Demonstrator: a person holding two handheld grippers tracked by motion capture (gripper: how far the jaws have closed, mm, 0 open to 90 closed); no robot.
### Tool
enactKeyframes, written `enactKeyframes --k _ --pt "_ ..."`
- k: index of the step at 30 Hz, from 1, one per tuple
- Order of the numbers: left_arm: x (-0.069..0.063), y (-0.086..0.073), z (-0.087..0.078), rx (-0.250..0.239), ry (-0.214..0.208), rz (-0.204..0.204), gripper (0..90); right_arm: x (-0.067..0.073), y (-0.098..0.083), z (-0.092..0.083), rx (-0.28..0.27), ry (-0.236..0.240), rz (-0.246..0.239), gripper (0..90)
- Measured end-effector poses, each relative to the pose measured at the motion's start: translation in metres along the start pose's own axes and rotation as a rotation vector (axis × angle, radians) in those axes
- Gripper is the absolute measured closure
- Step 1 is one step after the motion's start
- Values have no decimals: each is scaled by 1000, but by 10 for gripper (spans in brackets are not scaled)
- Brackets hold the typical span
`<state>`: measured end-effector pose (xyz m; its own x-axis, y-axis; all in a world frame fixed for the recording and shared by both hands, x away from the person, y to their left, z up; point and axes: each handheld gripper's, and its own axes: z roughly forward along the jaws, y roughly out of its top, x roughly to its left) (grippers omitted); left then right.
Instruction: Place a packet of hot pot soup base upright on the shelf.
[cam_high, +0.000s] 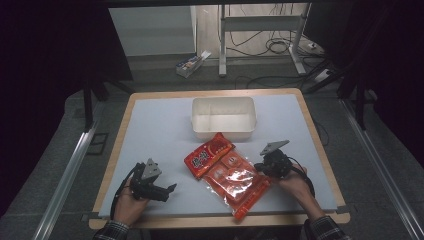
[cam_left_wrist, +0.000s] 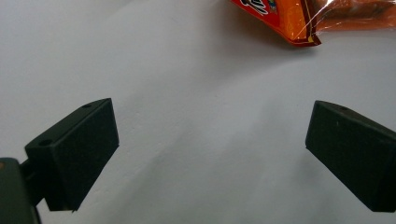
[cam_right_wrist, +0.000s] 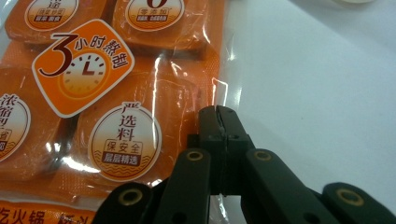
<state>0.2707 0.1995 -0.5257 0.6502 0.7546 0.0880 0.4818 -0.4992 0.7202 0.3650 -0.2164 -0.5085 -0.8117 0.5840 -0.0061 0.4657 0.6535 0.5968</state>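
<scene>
Right claw (cam_right_wrist: 218, 122) tight on orange packet (cam_right_wrist: 116, 93) edge.

A large clear packet (cam_high: 236, 181) of orange blocks with round white labels is laid flat on the table's near half, slanted, its clear side edge clamped between closed black jaws; a smaller red-orange packet (cam_high: 208, 154) is laid flat just beside it on the far left, its edge overlapped by the large one.

Small packet (cam_high: 208, 158) overlaps large pack (cam_high: 237, 181); tub (cam_high: 224, 117) behind both.
</scene>
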Motion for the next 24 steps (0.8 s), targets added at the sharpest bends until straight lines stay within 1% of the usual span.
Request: enactKeyframes --k 5,10,14,15,18,22,24 --pt "0 0 0 2 0 2 24 4 -2 -1 3 8 -5 896" --pt "0 0 0 2 1 2 24 9 -4 -3 14 19 -29 896" --pt "0 0 0 3 1 3 25 12 -7 -5 13 33 -31 896" --pt "0 0 0 4 1 4 25 14 -9 -7 12 48 -30 896" --pt "0 0 0 3 1 4 25 15 -12 -9 9 73 -23 896" --pt "0 0 0 2 1 3 25 16 -17 -10 0 132 -8 896" --pt "0 0 0 2 1 3 25 17 -18 -11 0 151 -12 896"
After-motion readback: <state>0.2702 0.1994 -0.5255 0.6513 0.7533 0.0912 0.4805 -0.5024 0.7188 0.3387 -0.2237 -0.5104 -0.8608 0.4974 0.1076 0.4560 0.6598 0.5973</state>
